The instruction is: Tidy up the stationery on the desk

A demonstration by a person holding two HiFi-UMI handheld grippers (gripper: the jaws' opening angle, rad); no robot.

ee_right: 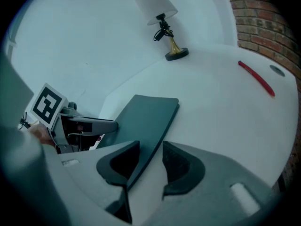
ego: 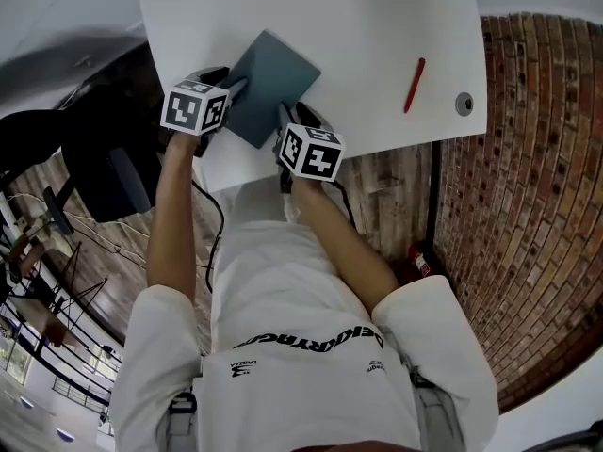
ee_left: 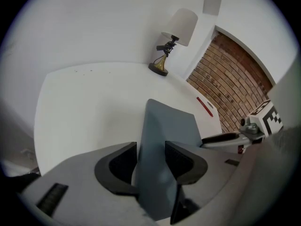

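View A | left hand-held gripper (ee_left: pixel 150 148) and right hand-held gripper (ee_right: pixel 150 146): both released, jaws astride the thin slate-grey notebook (ego: pixel 271 85) near the white worktop's (ego: pixel 358 26) front edge | I should back off straight, without dragging it | slim red pen (ego: pixel 415 85) well apart.

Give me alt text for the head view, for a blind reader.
Seen from above, a person's left gripper and right gripper straddle two edges of a grey-blue notebook on a white desk. A red pen lies apart to its right.

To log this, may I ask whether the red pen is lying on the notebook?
No, the pen lies on the bare desk, apart from the notebook.
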